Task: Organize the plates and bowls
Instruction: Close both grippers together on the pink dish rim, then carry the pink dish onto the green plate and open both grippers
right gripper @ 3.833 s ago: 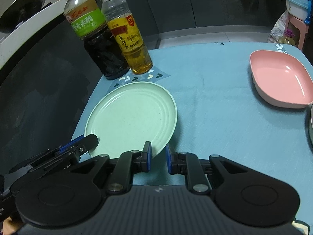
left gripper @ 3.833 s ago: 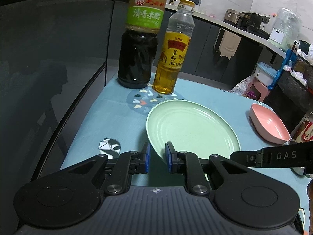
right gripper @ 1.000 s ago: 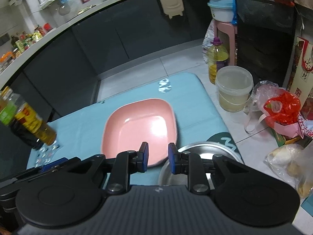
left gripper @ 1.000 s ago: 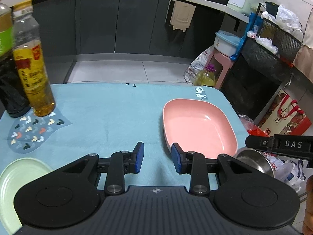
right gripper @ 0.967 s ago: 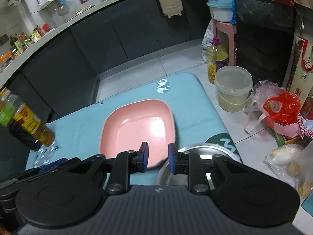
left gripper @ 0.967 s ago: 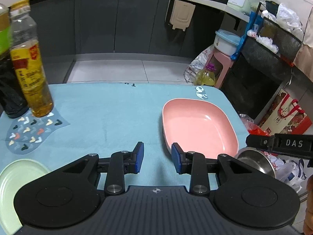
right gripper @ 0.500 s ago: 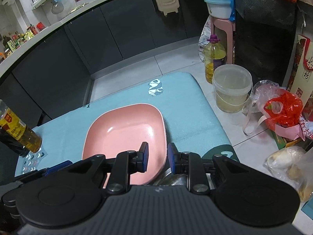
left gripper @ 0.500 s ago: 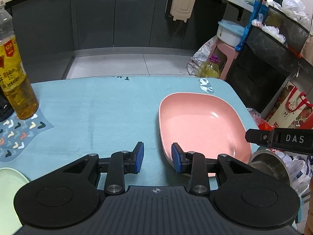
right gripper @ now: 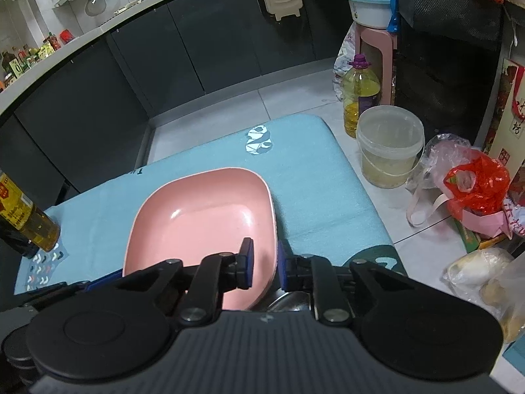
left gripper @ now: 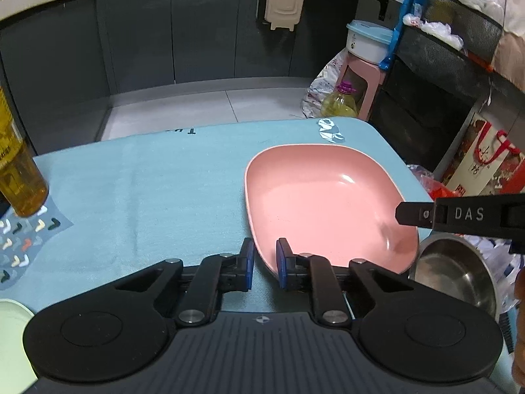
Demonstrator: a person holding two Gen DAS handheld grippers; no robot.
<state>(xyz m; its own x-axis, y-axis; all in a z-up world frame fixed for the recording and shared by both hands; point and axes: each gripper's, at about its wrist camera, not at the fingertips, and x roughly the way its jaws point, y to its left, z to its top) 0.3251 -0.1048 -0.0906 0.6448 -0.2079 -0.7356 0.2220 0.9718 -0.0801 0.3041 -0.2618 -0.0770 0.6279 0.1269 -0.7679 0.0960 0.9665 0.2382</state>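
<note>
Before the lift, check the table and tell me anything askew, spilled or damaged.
No spill or damage shows. One oddity: the pink dish overlaps the steel bowl at its near right corner. The left tool and right tool are closing on its near rim.

Oil bottle (left gripper: 19, 177) on patterned mat (left gripper: 23, 239); bucket (right gripper: 388, 146) contents unclear.

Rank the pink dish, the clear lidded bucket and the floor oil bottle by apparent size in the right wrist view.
1. Pink dish, clearly largest.
2. Clear lidded bucket.
3. Floor oil bottle, slimmer than the bucket and partly hidden behind it.
Both floor items sit farther away, so the order holds for looks alone.
</note>
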